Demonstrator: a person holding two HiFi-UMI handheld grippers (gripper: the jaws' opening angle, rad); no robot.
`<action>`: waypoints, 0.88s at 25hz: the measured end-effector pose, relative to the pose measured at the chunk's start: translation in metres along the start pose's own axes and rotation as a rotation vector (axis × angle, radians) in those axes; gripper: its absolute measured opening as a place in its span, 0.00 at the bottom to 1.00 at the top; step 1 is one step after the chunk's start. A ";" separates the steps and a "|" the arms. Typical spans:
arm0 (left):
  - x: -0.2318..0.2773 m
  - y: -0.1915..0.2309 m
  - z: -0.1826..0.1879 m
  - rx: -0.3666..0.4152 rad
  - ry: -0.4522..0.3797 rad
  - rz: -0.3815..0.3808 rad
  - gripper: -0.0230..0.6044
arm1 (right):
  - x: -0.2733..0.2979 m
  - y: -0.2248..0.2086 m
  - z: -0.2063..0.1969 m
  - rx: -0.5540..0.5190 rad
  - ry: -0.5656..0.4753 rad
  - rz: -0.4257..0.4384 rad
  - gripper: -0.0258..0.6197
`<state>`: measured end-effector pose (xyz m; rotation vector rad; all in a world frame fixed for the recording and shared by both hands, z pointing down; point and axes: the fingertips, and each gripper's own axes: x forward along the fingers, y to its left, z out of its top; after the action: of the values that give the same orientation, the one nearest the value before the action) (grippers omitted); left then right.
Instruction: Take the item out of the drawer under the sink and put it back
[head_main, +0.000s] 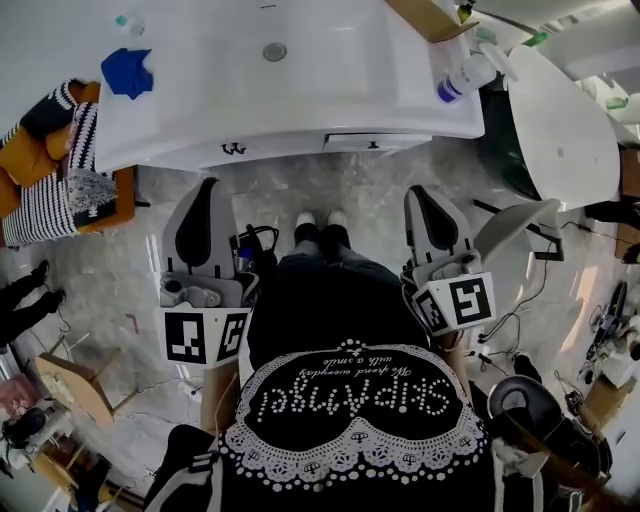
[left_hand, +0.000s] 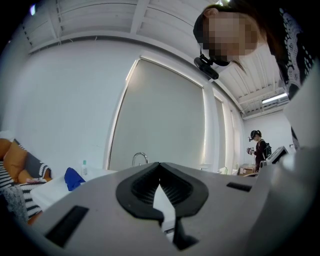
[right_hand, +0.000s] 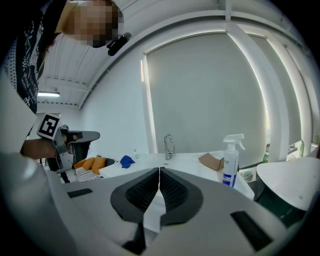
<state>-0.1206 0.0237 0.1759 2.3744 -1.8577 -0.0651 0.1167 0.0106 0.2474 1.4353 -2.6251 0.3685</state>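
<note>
At the far left of the head view, striped cushions (head_main: 50, 190) lie beside the white sink (head_main: 330, 90), and a blue cloth (head_main: 127, 72) sits on the counter's left end. The left gripper (head_main: 207, 187) is held level in front of the cabinet, well apart from it. In the left gripper view its jaws (left_hand: 159, 167) meet at the tips with nothing between them, and the tap (left_hand: 140, 158) stands beyond. The person's shoes (head_main: 320, 218) are on the marble floor between the two grippers. The drawer (head_main: 375, 142) under the basin edge looks closed, so the item is hidden and cannot be made out in any view. The right gripper (head_main: 422, 193) points slightly down toward the cabinet's right half without touching it. The right gripper view shows its jaws (right_hand: 159, 171) pressed together and empty. Further right, a spray bottle (head_main: 468, 76) stands at the counter's end next to a cardboard piece (head_main: 428, 16).
</note>
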 end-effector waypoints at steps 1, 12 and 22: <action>0.000 0.001 0.001 0.000 0.000 -0.004 0.04 | 0.001 0.002 0.000 0.000 0.000 -0.001 0.07; 0.010 -0.002 -0.003 -0.013 0.017 -0.064 0.04 | 0.003 0.002 -0.004 0.003 0.015 -0.031 0.07; 0.021 -0.008 -0.040 -0.052 0.116 -0.109 0.04 | 0.014 -0.008 -0.033 -0.032 0.068 -0.038 0.07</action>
<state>-0.1029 0.0077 0.2150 2.3876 -1.6558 0.0129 0.1158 0.0038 0.2841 1.4342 -2.5355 0.3623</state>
